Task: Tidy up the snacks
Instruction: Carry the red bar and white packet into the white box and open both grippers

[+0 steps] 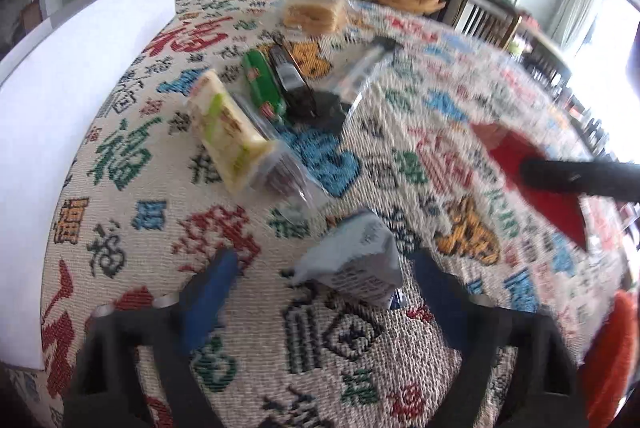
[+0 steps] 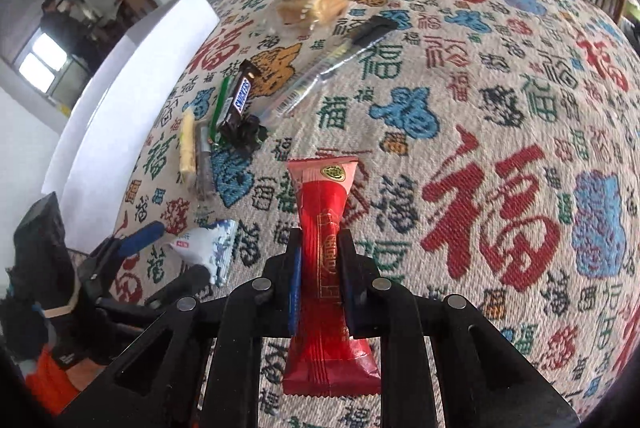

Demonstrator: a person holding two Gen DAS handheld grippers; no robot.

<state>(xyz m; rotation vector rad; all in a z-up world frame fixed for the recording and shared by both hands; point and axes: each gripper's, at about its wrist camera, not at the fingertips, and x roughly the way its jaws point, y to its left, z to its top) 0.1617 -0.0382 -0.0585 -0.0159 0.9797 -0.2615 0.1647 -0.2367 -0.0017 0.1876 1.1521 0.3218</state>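
Both wrist cams angled down, share tablecloth [image 1: 132, 187].

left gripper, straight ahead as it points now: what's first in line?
Probably the white-and-blue packet, lying between the left gripper's open fingers; they don't press on it. Depth is unclear through the blur.

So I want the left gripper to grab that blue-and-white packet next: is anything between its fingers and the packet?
Nothing visible. The blue-and-white packet lies on the tablecloth between the open left gripper fingers, with only bare cloth around it.
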